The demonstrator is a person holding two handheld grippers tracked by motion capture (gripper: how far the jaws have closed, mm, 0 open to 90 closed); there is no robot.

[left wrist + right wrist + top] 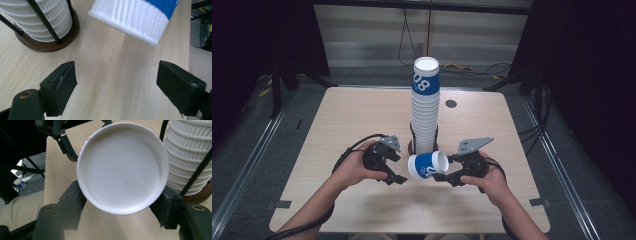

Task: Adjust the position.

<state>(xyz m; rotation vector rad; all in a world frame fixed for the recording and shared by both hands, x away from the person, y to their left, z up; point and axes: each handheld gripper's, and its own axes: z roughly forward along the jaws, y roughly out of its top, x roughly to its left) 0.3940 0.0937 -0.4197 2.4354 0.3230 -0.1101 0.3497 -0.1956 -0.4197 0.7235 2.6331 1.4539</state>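
On the table (362,115): I work at a pale wood top, both my hands near its front edge.
Stack (425,107): a tall column of ribbed white cups, blue-banded on top, stands in a black wire holder on a round brown base (47,43) at mid-table.
Loose cup (427,165): it lies sideways in the air just in front of the stack's foot, mouth toward my right hand, base toward my left.
Right gripper (122,212): my jaws are clamped on the loose cup at its rim end, one pad on each side.
Left gripper (116,82): my jaws stand wide apart with nothing between them, just short of the cup's base.
Doing it well: I judge the next thing is a handover or steadying grip, so I should centre my left jaws on the ribbed wall, close gently to avoid crushing it, and keep clear of the stack.
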